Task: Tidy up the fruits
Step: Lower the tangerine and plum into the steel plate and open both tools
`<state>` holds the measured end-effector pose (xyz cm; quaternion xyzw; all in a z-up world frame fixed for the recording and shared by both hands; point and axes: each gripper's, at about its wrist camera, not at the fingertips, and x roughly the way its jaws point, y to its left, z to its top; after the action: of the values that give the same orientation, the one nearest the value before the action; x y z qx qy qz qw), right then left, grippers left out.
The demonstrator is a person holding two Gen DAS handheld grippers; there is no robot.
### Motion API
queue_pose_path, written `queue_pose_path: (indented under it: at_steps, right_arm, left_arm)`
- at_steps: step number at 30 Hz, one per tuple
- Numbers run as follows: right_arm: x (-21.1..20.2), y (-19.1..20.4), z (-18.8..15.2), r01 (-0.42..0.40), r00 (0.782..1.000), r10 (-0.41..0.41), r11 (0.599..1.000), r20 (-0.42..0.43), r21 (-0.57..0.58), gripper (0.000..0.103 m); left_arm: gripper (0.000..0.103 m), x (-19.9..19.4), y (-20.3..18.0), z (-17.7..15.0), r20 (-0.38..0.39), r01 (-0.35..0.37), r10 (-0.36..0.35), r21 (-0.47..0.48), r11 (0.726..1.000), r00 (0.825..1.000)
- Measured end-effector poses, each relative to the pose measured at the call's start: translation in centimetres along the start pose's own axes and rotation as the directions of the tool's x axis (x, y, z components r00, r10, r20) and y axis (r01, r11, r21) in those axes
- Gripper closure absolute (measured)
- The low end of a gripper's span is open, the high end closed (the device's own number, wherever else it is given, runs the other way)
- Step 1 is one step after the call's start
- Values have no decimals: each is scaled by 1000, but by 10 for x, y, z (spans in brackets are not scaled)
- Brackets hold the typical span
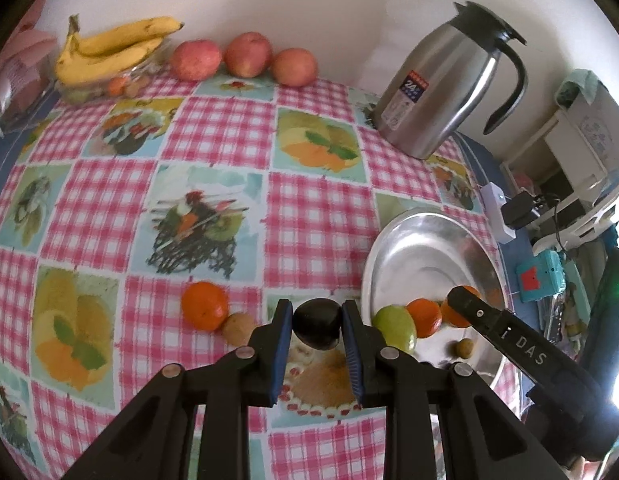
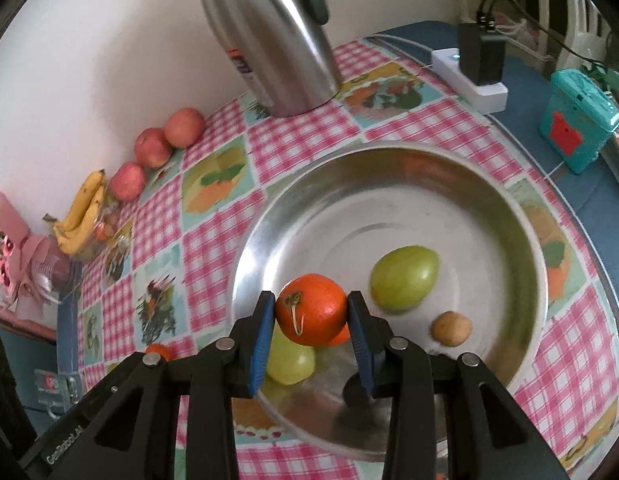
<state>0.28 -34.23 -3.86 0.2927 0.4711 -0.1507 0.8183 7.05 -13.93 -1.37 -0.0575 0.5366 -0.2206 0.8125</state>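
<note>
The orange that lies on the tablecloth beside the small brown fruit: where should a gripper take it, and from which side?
Grip the orange across its widest middle, coming from above. It is round and sits free on top, but the small brown fruit touches its lower right, so set the fingers on the sides away from it.

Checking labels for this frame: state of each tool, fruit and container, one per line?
left tool: shut on a dark fruit, above the tablecloth
right tool: shut on an orange, over the metal bowl
green fruit: loose in bowl
small brown fruit: loose in bowl
steel jug: upright, lid on
apples: on cloth by wall
</note>
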Motion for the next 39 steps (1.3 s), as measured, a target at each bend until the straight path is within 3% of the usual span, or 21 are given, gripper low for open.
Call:
queue_pose_path:
  at_steps: [10,20,39]
  right_arm:
    - [-2,-5,17,78,990,-71,995,121,-54,65]
    - [4,-10,27,118,977,-103,990,186,-72,65]
    - [29,-19,28,163,978,-151,984,145,-73,64]
  left_arm:
    - [76,20,-51,2,109,-43,22,192,980,994]
    - [76,50,-71,4,122,-46,16,248,968,992]
    - [75,81,-81,-1,70,-45,26,285,957,997]
